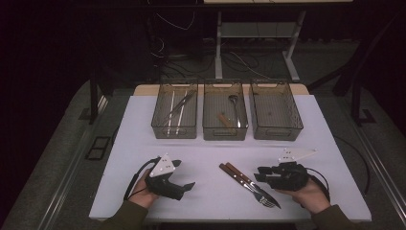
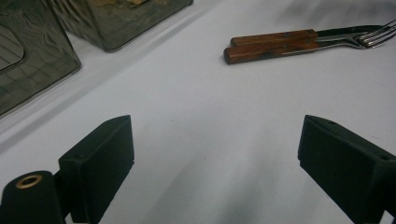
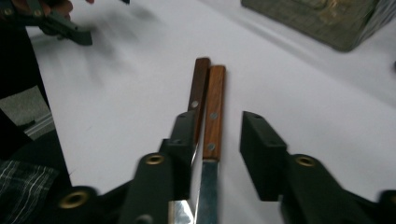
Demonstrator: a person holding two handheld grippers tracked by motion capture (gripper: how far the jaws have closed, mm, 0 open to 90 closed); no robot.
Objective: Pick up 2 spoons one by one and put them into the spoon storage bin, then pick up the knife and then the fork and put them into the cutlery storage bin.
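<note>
We find the right gripper (image 3: 217,154) nearer, jaws parted astride the lighter fork handle (image 3: 214,112), aligned with its length; left gripper (image 2: 215,154) open, well apart

hidden: fork (image 3: 208,196) tines – cut off below | bin (image 3: 322,18) – blurred, cropped

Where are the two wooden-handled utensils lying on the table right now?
In the high view, the two wooden-handled utensils lie side by side on the white table, in front of the middle bin, just left of the right gripper.
</note>
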